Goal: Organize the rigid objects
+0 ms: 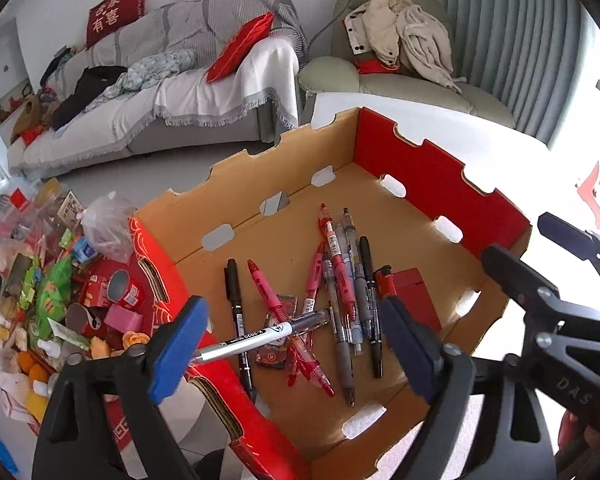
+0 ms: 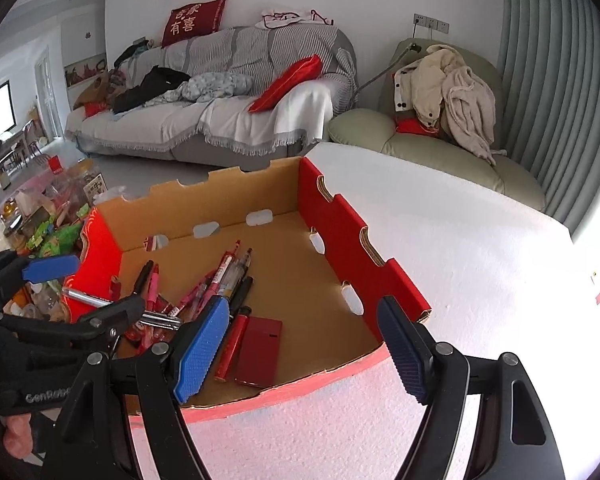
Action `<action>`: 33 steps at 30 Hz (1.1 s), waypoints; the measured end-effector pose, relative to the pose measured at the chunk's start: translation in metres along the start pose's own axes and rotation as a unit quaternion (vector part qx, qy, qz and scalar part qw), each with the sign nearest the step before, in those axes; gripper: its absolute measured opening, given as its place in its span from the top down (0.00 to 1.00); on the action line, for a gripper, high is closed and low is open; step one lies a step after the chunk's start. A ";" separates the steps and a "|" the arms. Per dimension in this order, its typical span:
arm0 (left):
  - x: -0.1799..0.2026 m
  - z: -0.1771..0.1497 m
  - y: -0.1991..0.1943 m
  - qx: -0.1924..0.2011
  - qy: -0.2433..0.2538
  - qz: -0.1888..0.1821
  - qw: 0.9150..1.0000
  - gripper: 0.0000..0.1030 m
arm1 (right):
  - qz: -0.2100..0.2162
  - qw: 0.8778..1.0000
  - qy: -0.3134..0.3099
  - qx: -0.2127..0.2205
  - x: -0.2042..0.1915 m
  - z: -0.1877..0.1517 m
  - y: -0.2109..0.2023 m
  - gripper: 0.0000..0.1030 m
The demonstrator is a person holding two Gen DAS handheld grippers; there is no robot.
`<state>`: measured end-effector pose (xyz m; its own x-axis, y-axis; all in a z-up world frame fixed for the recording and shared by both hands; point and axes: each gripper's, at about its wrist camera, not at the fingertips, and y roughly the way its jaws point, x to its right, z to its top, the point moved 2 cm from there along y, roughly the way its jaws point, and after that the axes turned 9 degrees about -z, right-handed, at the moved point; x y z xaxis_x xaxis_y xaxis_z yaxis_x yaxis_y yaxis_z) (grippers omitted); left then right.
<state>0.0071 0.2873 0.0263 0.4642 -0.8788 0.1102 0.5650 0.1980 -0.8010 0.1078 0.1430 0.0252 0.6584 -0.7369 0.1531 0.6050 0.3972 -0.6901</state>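
Cardboard tray [image 1: 440,184], red outside, brown inside, on a white tabletop [image 2: 480,264]; clutter of snacks and cans [image 1: 60,300] on the table just beside its left wall. Left gripper [image 1: 288,350]: jaws wide apart, holding nothing, poised over the tray's near left corner. Right gripper [image 2: 300,350]: jaws wide apart, empty, at the tray's near right corner. Loose pens [image 1: 340,280] lying scattered on the tray floor; red flat case [image 2: 260,346] and red lighter [image 2: 232,344] side by side near the front edge. Silver marker [image 1: 260,338]: lies between the left gripper's fingers, one end touching the left blue pad [image 1: 178,346], the body slanting across the left wall onto the pens.
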 end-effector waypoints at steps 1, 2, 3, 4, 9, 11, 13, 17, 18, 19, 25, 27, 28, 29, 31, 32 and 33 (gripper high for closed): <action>-0.003 0.000 0.001 -0.001 -0.008 -0.001 1.000 0.00 | 0.001 1.000 0.000 -0.001 0.001 -0.001 0.001 0.25; -0.005 0.000 0.001 0.001 -0.015 -0.002 1.000 0.00 | 0.001 1.000 0.001 -0.001 0.002 -0.001 0.002 0.25; -0.007 0.000 0.001 0.003 -0.021 -0.012 1.000 0.00 | -0.001 1.000 0.002 -0.002 0.004 -0.001 0.002 0.25; -0.008 0.000 0.001 0.003 -0.025 -0.018 1.000 0.00 | -0.002 1.000 0.004 -0.002 0.006 -0.001 0.002 0.25; -0.001 0.001 0.001 0.002 -0.008 0.001 1.000 0.00 | -0.001 1.000 0.002 -0.002 0.009 -0.001 0.003 0.25; 0.000 0.001 0.002 -0.002 -0.006 -0.001 1.000 0.00 | -0.003 1.000 0.001 -0.002 0.008 0.000 0.004 0.25; 0.000 0.001 0.003 -0.003 -0.002 -0.002 1.000 0.00 | -0.002 1.000 0.002 -0.003 0.008 0.000 0.004 0.25; 0.004 0.000 0.006 -0.008 0.013 -0.008 1.000 0.00 | -0.004 1.000 0.000 -0.004 0.009 0.000 0.005 0.25; 0.005 0.000 0.006 -0.009 0.018 -0.008 1.000 0.00 | -0.004 1.000 0.000 -0.003 0.009 0.000 0.004 0.25; 0.007 0.001 0.007 -0.010 0.024 -0.008 1.000 0.00 | -0.005 1.000 0.000 -0.003 0.009 0.001 0.004 0.25; 0.017 0.006 0.008 -0.012 0.055 -0.012 0.998 0.00 | 0.007 1.000 0.000 0.004 0.004 0.008 0.000 0.25; 0.018 0.008 0.008 -0.012 0.058 -0.013 0.998 0.00 | 0.011 1.000 -0.005 0.008 0.001 0.011 -0.002 0.25; 0.018 0.009 0.008 -0.013 0.059 -0.014 0.998 0.00 | 0.012 1.000 -0.006 0.009 -0.001 0.012 -0.003 0.25; 0.019 0.009 0.008 -0.014 0.060 -0.016 0.998 0.00 | 0.013 1.000 -0.008 0.009 -0.001 0.013 -0.003 0.25; 0.020 0.010 0.009 -0.016 0.061 -0.015 0.998 0.00 | 0.017 1.000 -0.008 0.007 -0.003 0.015 -0.002 0.25; 0.020 0.010 0.009 -0.017 0.062 -0.014 0.998 0.00 | 0.019 1.000 -0.009 0.006 -0.004 0.016 -0.002 0.25; 0.020 0.010 0.009 -0.017 0.062 -0.014 0.998 0.00 | 0.020 1.000 -0.009 0.005 -0.005 0.016 -0.002 0.25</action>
<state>0.0280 0.2756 0.0268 0.3597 -0.9310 0.0617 0.5529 0.1594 -0.8178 0.1111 0.1549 0.0371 0.6901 -0.7104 0.1384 0.5824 0.4315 -0.6889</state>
